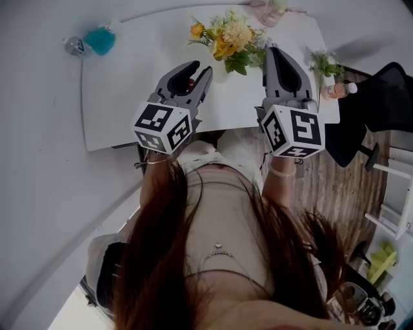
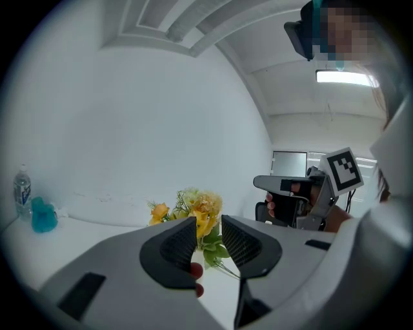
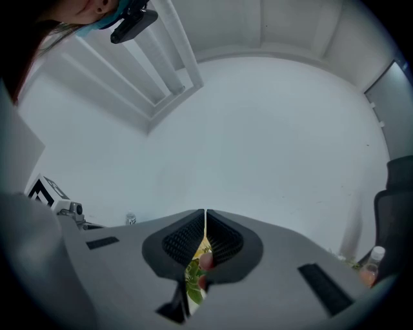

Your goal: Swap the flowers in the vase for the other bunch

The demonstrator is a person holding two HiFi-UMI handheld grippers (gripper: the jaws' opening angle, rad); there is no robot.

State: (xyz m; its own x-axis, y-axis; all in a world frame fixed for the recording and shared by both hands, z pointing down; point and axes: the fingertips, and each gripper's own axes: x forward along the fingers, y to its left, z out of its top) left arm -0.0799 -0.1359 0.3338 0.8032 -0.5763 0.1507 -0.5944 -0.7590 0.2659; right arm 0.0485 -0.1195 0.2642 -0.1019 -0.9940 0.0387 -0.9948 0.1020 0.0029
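A bunch of yellow and cream flowers [image 1: 229,38] with green leaves lies on the white table [image 1: 129,97], toward its far side. At the far edge stands a pale glass vase [image 1: 270,11] with something light in it, too small to make out. My left gripper [image 1: 201,68] hovers over the table just short of the bunch. Its jaws stand a little apart with nothing between the pads, and the left gripper view shows the bunch [image 2: 193,209] beyond the gripper's [image 2: 208,229] gap. My right gripper [image 1: 274,51] is shut and empty, right of the bunch; its pads [image 3: 193,235] meet.
A green sprig [image 1: 324,64] and a small pink-capped bottle [image 1: 339,90] sit at the table's right end. A blue object [image 1: 100,40] and a water bottle [image 1: 76,45] stand at the far left corner. A black office chair [image 1: 381,109] is to the right.
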